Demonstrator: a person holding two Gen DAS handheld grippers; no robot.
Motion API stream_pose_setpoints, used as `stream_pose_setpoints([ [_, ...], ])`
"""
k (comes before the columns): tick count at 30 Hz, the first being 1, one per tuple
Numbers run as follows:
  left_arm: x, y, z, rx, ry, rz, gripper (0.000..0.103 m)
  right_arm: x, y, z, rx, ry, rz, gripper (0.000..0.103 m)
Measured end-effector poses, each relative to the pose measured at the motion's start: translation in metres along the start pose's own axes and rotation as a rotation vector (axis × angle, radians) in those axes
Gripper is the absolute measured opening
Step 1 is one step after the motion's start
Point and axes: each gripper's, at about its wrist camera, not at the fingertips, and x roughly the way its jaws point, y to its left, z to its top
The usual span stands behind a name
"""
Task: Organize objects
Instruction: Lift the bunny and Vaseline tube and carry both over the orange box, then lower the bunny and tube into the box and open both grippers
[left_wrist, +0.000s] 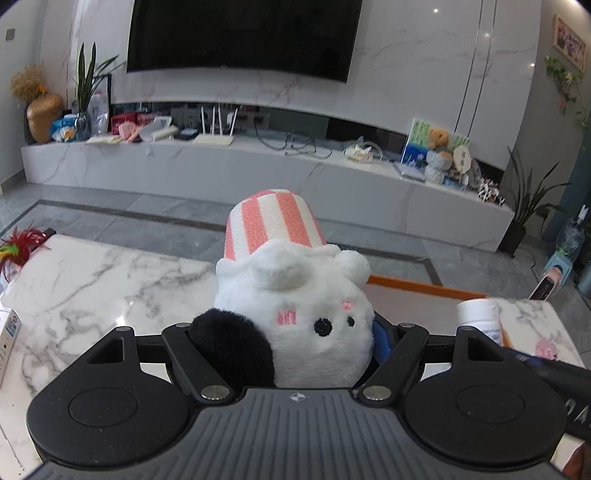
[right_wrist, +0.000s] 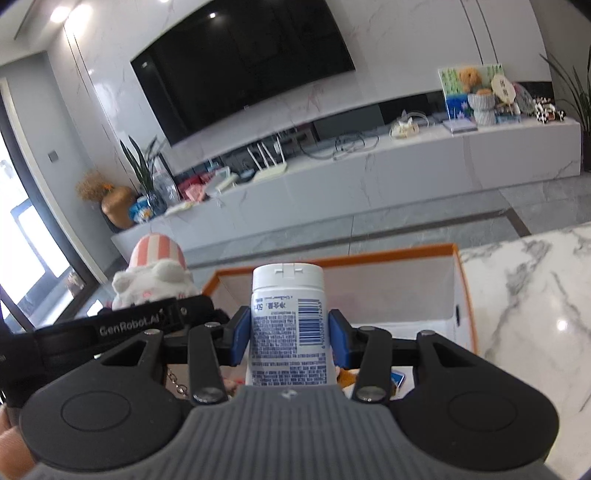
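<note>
A: What did the desk look like?

B: White marble with grey veining, glossy enough to catch the ceiling lights; a box with an orange rim sat at its far edge, its pale inside wall showing, and small items lay on its floor, too hidden to name; a red feathered thing lay at the desk's far left corner, and a white carton stood at its left edge.

A: And the claws?

B: The left claw was closed around a white plush toy with a black ear and a pink-and-white striped hat; the toy was above the desk, just left of the box; the right claw stood narrow, its blue pads pressed on a white bottle with a printed label and barcode; the bottle was upright, over the near part of the box.

A: The room beyond?

B: A grey tiled floor with a darker border line; a long white marble TV bench against a marble wall, under a large dark television; on the bench a router, cables, a gold vase at the left end and a teddy bear toward the right; potted plants at both ends.
</note>
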Motion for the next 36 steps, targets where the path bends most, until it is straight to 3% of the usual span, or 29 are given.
stream_pose_setpoints([
  [19, 0.059, -0.011, -0.003, 0.072, 0.191, 0.057, 0.088, 0.055, 0.009, -0.030, -0.094, 0.164, -0.080, 0.047],
  [36, 0.070, -0.025, -0.010, 0.143, 0.231, 0.083, 0.089, 0.072, 0.015, -0.042, -0.139, 0.236, -0.129, 0.048],
])
